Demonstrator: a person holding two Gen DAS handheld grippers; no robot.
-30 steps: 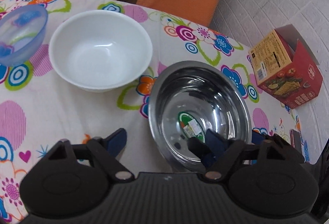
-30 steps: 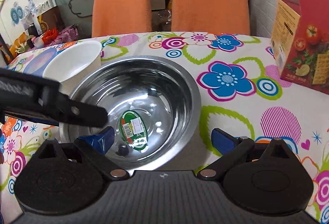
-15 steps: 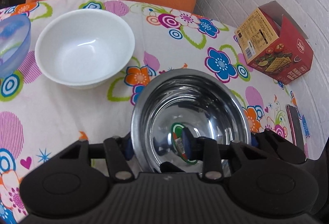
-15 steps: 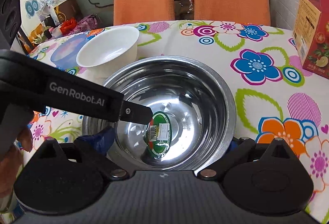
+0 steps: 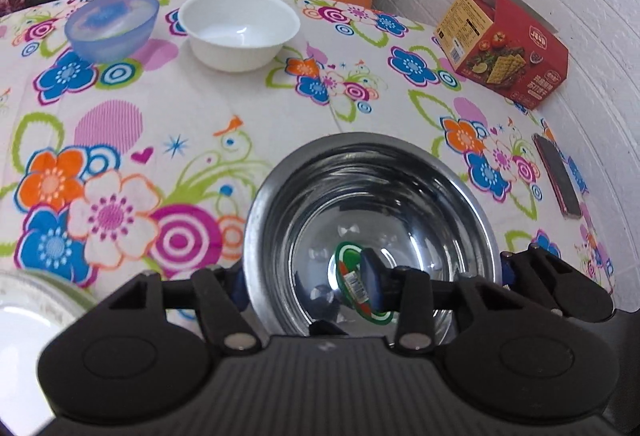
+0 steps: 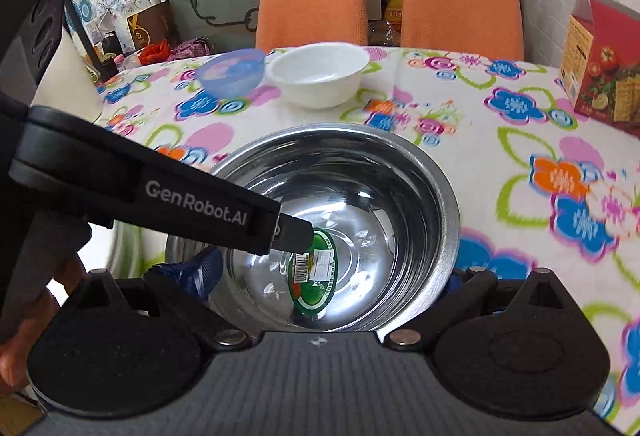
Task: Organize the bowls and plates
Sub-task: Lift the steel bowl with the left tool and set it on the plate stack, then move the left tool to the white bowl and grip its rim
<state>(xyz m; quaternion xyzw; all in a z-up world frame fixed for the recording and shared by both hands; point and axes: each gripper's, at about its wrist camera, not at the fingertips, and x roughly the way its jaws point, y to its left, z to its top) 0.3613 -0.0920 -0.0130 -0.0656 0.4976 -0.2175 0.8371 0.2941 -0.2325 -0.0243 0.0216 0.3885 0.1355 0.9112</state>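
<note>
1. The left gripper [image 5: 304, 286] pinches the thin wall of the shiny steel bowl [image 5: 372, 196], one blue pad inside and one outside.
2. The right gripper [image 6: 328, 276] sits around the same bowl, its blue pads on the two outer sides, pressing on it.
3. The steel bowl is round and smooth, with a green sticker [image 6: 314, 276] on its bottom.
4. Behind the steel bowl, on the flowery tablecloth [image 5: 200, 124], stands a smooth white bowl [image 5: 239, 28].
5. A see-through blue bowl [image 5: 111, 24] stands just left of the white one.

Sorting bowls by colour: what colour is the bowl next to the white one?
Translucent blue bowl, clearest in the left wrist view.
</note>
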